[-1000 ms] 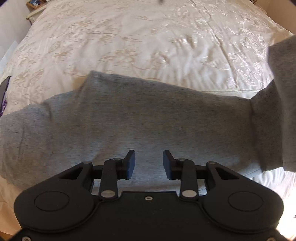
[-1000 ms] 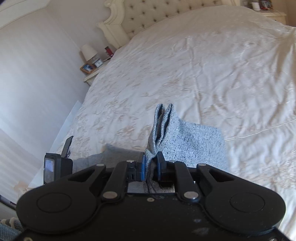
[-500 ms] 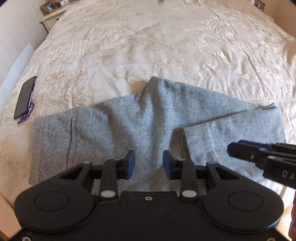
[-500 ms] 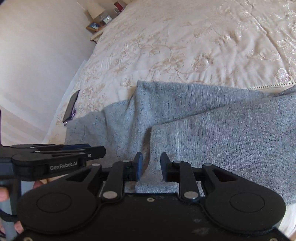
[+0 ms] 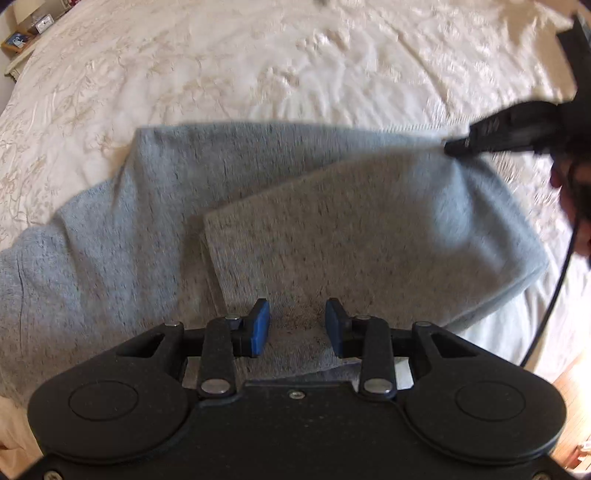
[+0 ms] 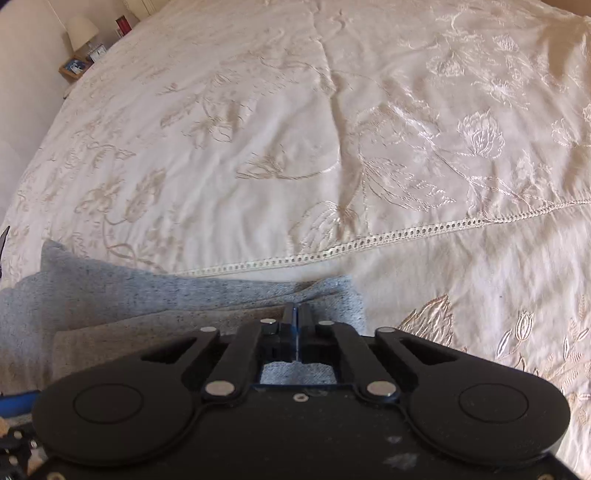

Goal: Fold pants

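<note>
The grey knit pants (image 5: 258, 221) lie on the cream bedspread (image 5: 258, 66), with the leg end folded back over the rest. My left gripper (image 5: 297, 325) is open and empty, low over the near edge of the folded layer. My right gripper (image 6: 296, 314) has its jaws closed together with nothing visibly between them, above the far right corner of the pants (image 6: 221, 295). It also shows in the left wrist view (image 5: 458, 146), tip at that corner.
The embroidered bedspread (image 6: 332, 129) with a lace seam (image 6: 369, 240) stretches ahead. A nightstand with a lamp (image 6: 79, 31) and a framed photo stands at the far left. The bed's near edge and wooden floor (image 5: 569, 376) show at the lower right.
The right gripper let go of the folded leg, moved right to the far corner and closed. The left gripper shifted right over the folded layer, still open.
</note>
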`<state>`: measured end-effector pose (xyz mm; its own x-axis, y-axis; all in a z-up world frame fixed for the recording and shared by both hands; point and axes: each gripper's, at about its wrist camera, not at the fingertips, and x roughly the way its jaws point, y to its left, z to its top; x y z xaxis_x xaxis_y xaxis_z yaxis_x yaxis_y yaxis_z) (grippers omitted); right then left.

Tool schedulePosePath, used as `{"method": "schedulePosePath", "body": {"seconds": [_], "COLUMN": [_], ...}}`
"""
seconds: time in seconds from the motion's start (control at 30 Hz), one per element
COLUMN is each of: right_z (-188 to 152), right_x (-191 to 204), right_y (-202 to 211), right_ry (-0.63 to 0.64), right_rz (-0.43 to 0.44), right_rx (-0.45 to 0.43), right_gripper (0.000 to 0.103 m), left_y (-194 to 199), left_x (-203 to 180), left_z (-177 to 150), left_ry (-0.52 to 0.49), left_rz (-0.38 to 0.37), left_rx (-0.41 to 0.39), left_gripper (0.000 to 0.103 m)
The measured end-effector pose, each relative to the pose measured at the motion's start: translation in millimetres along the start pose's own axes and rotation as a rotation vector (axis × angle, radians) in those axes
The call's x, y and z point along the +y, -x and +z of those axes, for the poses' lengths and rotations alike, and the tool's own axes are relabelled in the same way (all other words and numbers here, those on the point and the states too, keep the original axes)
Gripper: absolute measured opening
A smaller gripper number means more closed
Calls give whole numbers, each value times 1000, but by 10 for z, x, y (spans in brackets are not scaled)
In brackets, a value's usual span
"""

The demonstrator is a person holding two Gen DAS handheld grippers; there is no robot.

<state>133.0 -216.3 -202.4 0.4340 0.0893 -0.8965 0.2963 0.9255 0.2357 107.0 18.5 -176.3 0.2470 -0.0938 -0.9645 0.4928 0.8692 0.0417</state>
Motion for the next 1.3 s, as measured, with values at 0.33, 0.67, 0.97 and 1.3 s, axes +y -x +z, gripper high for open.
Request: {"method": "schedulePosePath", "body": {"seconds": [0.33,0.67,0.97,1.3], "right_z": [-428,-1084,-1074,-388], "right_x": [62,-83,-144,-52], "right_y": [642,480,444,724], "right_ry": [161,311,304,365], "right_rz": [86,62,107,86], "right_rx": [-26,124,122,-38], "right_gripper": [7,4,7,20], "left_y": [-159,-307,-298,-172], "left_x": [-2,-66,-81,218], "left_z": [63,141,-15,-279], "left_ry": [153,197,259,405], "left_rz": [83,152,199,169], "left_rx": [74,79,43,8], "left_gripper": [49,54,71,84]}}
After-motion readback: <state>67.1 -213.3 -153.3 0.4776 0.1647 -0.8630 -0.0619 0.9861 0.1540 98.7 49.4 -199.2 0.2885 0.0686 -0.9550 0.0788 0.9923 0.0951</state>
